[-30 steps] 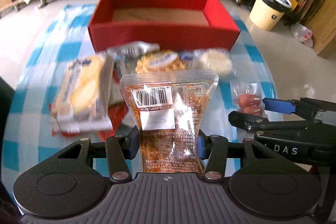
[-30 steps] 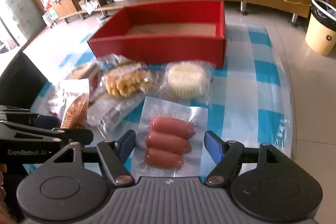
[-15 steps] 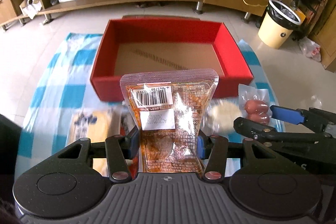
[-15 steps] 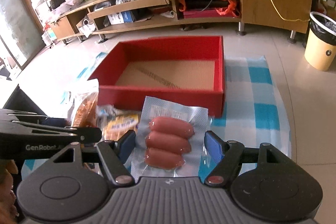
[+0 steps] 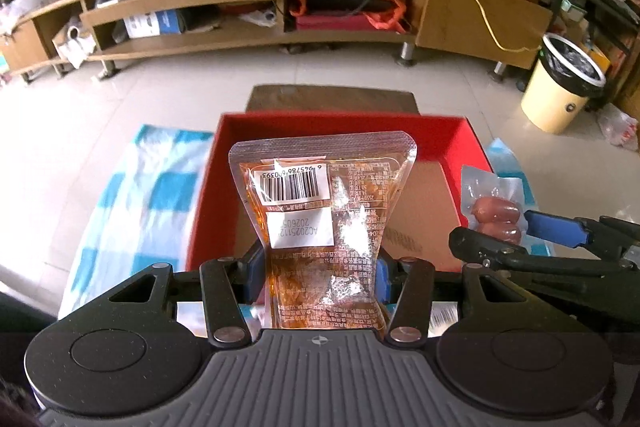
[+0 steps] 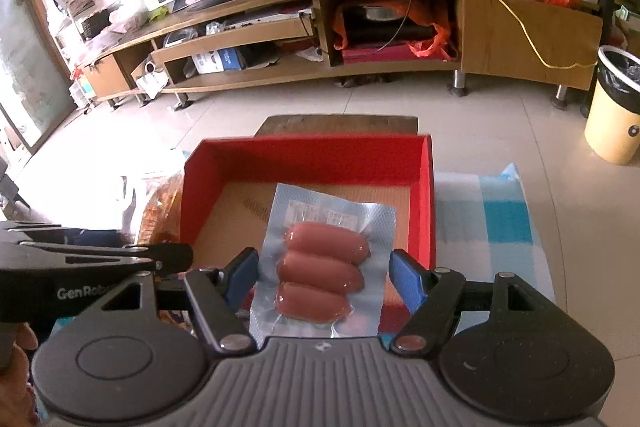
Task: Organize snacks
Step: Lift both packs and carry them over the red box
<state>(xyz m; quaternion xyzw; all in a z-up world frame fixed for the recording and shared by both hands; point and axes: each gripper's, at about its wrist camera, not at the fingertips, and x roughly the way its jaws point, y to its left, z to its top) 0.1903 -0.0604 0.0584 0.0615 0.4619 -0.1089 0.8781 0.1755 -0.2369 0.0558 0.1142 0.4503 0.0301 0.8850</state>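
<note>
Right now both grippers hang above the red box (image 5: 460, 131), each with a snack in it. The left gripper (image 5: 316, 277) has its blue pads pressed against the narrow waist of an orange sauce pouch (image 5: 320, 223), a clear packet with a barcode sticker and a white date label facing up. The pouch stands out ahead of the gripper toward twelve o'clock, its sealed top edge over the far half of the box.

Off at three o'clock from it, the right gripper (image 6: 322, 275) carries a vacuum pack of three sausages (image 6: 324, 267). Its blue fingers (image 6: 404, 279) stand a little wide of the sausages themselves; the flat film of the pack runs out to them on both sides, though whether the pads truly bite on the film I cannot tell. The pack hangs over the near part of the box's brown cardboard floor (image 6: 224, 223).

The box sits on a blue-and-white checked cloth (image 5: 140, 195) spread over the worktop. Beyond, at twelve o'clock, a long wooden TV stand (image 6: 520, 27) runs across the room, and a cream waste bin (image 5: 564, 91) with a black liner stands on the tiled floor at about two o'clock.
</note>
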